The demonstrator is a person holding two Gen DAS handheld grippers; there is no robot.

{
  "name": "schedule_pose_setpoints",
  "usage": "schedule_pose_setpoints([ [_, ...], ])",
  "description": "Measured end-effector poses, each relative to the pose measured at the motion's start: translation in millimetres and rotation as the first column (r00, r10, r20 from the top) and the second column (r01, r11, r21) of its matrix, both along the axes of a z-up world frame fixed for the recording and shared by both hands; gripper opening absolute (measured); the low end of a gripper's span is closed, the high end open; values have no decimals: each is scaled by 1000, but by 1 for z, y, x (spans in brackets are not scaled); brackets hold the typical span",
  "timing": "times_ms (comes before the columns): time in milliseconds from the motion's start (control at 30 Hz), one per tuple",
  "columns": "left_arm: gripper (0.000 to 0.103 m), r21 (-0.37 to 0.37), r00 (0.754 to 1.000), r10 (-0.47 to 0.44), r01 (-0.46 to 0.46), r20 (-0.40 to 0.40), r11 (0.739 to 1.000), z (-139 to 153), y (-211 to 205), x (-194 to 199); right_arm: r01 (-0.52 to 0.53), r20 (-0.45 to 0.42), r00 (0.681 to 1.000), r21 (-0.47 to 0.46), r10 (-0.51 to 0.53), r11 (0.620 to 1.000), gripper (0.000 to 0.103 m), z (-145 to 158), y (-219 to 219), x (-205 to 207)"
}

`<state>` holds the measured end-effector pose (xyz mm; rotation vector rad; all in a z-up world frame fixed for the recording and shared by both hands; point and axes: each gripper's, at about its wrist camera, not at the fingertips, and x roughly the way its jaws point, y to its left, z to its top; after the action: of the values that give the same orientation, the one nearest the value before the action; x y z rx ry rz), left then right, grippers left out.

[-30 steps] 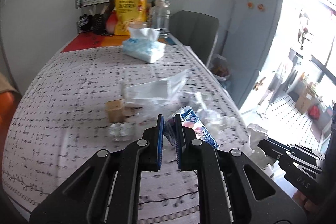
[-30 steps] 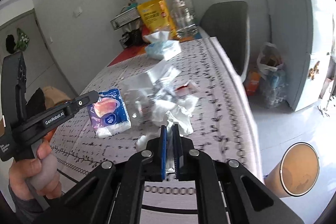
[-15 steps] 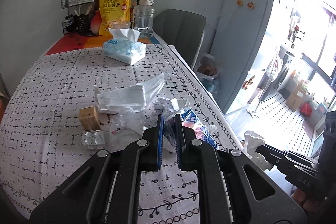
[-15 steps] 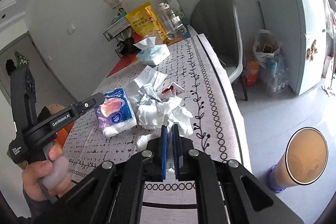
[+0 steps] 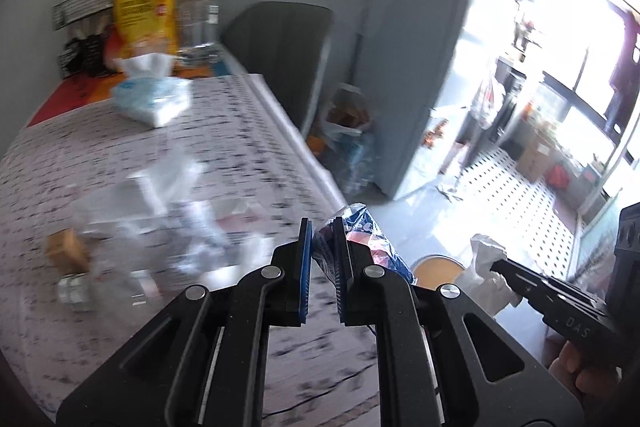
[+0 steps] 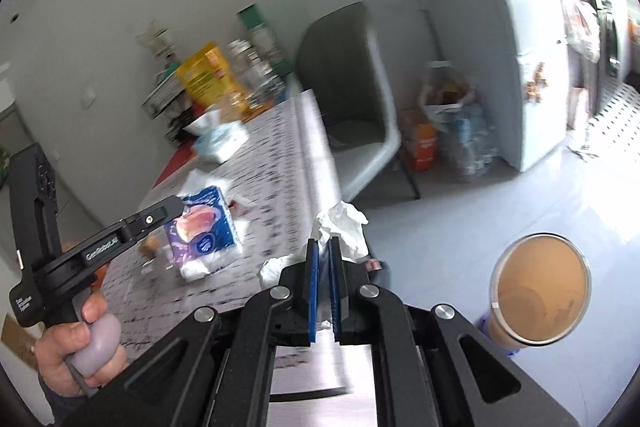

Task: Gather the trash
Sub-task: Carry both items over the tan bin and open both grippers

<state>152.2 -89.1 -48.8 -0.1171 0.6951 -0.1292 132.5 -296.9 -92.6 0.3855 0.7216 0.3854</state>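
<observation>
Left gripper pinches the blue snack wrapper by its crinkly top edge and right gripper is clamped on a crumpled tissue, both light, soft, likely slippery, held above the table edge near the bin.

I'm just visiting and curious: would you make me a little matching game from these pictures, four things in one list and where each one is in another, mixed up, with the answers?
Things:
1. blue snack wrapper
2. crumpled white tissue
3. brown bin
4. tissue pack

Places:
A. on the floor beside the table
B. pinched in the left gripper
C. lying at the far end of the table
D. pinched in the right gripper

Pairs: 1-B, 2-D, 3-A, 4-C
</observation>
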Motion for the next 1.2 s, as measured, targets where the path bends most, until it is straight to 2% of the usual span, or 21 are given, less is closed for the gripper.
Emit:
schedule_pose_setpoints([
  [200,11,2,993,-113,113,-34,994,-12,-75,30,143,-10,990,-4,-143,990,6,-11,-63,5],
  [367,11,0,982,-177,178,-69,984,-26,-136,54,256,-41,966,-3,-256,967,7,-33,-122,14],
  [667,11,-22,969,-200,199,-146,980,-69,-220,88,377,-130,920,29,-370,926,9,-87,-200,35],
  [833,11,-25,967,-180,178,-179,984,-93,-243,103,402,-183,905,64,-385,913,10,-128,-227,60],
  [867,11,-29,967,-171,168,-190,985,-99,-247,107,407,-196,902,85,-386,909,18,-139,-234,66],
  [900,11,-33,967,-160,157,-199,987,-104,-249,111,412,-206,899,105,-385,905,32,-146,-239,69],
  [933,11,-36,966,-151,147,-210,988,-109,-250,116,424,-222,894,142,-388,895,58,-156,-247,72],
  [967,11,-38,964,-146,141,-224,989,-115,-251,120,452,-228,882,165,-412,877,61,-165,-254,72],
  [1200,11,-35,946,-152,149,-287,988,-145,-271,134,541,-288,826,162,-485,825,58,-193,-277,59],
])
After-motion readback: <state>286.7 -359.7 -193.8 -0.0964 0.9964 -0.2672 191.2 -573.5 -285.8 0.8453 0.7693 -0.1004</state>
